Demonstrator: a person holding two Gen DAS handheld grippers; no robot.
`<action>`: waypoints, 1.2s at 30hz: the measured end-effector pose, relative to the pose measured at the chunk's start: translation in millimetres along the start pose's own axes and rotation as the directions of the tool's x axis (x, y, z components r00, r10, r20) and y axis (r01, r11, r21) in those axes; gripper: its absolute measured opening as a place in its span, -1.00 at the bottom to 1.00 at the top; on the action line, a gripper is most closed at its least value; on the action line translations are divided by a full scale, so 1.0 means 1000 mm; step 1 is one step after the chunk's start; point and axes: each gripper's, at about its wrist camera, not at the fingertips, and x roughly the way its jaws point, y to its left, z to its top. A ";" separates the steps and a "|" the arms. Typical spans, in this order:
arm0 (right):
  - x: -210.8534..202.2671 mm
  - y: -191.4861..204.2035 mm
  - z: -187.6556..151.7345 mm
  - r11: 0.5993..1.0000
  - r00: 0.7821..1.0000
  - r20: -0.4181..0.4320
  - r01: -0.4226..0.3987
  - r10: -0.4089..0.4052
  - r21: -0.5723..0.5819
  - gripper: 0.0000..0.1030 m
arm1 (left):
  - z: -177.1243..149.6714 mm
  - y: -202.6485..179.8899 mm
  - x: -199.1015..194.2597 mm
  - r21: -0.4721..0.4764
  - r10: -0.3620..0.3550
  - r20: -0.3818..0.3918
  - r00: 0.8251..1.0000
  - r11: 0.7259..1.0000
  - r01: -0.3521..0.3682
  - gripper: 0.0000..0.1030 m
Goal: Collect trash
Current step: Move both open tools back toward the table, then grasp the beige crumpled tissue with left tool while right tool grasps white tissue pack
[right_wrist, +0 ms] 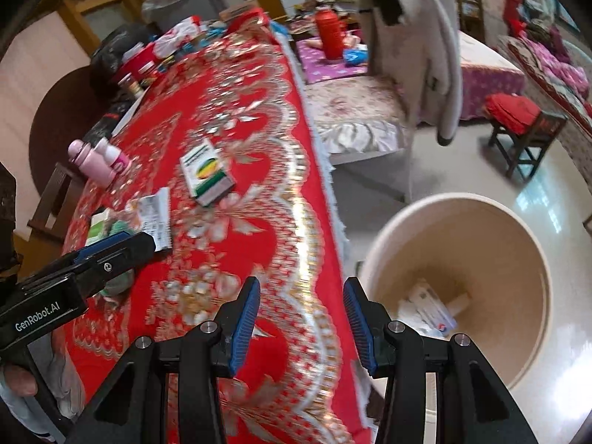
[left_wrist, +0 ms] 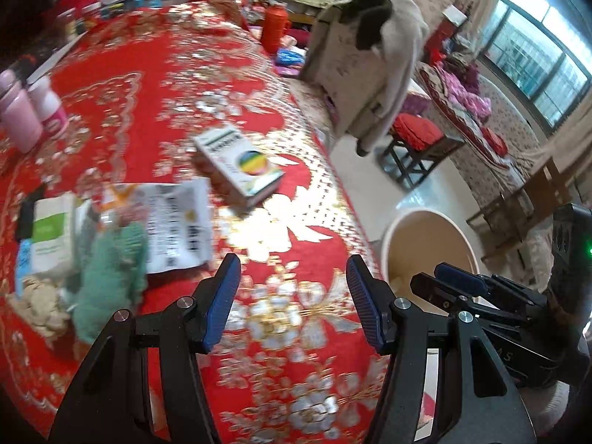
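Left claw (left_wrist: 292, 303): jaws parted, nothing between the blue pads; poised over the red patterned cloth near the counter's edge.
Right claw (right_wrist: 301, 323): jaws parted, empty; poised over the counter's edge, beside the bin.
Counter (left_wrist: 155, 85): covered in red floral cloth.
Trash on counter: white-and-green carton (left_wrist: 240, 164) lying flat; printed paper packet (left_wrist: 174, 222) near it; small white-green box (left_wrist: 51, 236), green crumpled item (left_wrist: 111, 277) and beige wad (left_wrist: 40, 305) clustered together.
Bin (right_wrist: 518, 251): beige, on the floor just beside the counter; white boxes (right_wrist: 429, 305) lie at its bottom.
Pink bottles (left_wrist: 29, 111): upright, far side.
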 end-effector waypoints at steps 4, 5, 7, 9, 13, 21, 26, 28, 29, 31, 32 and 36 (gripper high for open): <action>0.011 0.027 0.004 0.999 1.000 -0.013 -0.027 0.026 -0.044 -0.13 | -0.003 0.028 -0.014 -0.045 0.030 0.017 0.999 0.999 -0.029 0.12; 0.014 0.035 0.005 0.998 0.999 -0.017 -0.035 0.034 -0.056 -0.13 | -0.005 0.035 -0.017 -0.057 0.036 0.019 0.999 0.998 -0.035 0.12; 0.017 0.046 0.006 0.996 0.999 -0.023 -0.047 0.045 -0.075 -0.13 | -0.007 0.052 -0.024 -0.088 0.053 0.025 0.998 0.995 -0.051 0.12; 0.023 0.058 0.007 0.994 0.998 -0.031 -0.060 0.057 -0.094 -0.13 | -0.011 0.067 -0.030 -0.113 0.069 0.029 0.997 0.991 -0.065 0.12; 0.032 0.081 0.008 0.989 0.996 -0.046 -0.082 0.077 -0.127 -0.13 | -0.017 0.097 -0.041 -0.161 0.100 0.032 0.994 0.983 -0.094 0.12; 0.050 0.117 0.010 0.977 0.991 -0.079 -0.123 0.111 -0.172 -0.12 | -0.038 0.151 -0.063 -0.260 0.132 0.022 0.991 0.958 -0.122 0.12; 0.055 0.132 0.010 0.971 0.988 -0.092 -0.138 0.122 -0.193 -0.11 | -0.048 0.175 -0.071 -0.300 0.135 0.028 0.990 0.946 -0.121 0.12; 0.057 0.136 0.011 0.970 0.987 -0.095 -0.143 0.126 -0.196 -0.11 | -0.049 0.183 -0.066 -0.308 0.142 0.014 0.990 0.942 -0.130 0.13; 0.057 0.137 0.011 0.970 0.987 -0.096 -0.144 0.127 -0.196 -0.11 | -0.050 0.185 -0.062 -0.314 0.142 0.005 0.990 0.940 -0.133 0.13; 0.058 0.140 0.011 0.969 0.987 -0.098 -0.144 0.127 -0.200 -0.11 | -0.050 0.189 -0.055 -0.325 0.132 -0.004 0.991 0.937 -0.127 0.13; 0.058 0.141 0.011 0.969 0.987 -0.099 -0.144 0.126 -0.202 -0.11 | -0.050 0.189 -0.052 -0.328 0.129 -0.008 0.992 0.937 -0.124 0.13; 0.057 0.147 0.011 0.966 0.987 -0.102 -0.143 0.124 -0.216 -0.11 | -0.051 0.195 -0.039 -0.357 0.077 -0.023 0.997 0.931 -0.080 0.08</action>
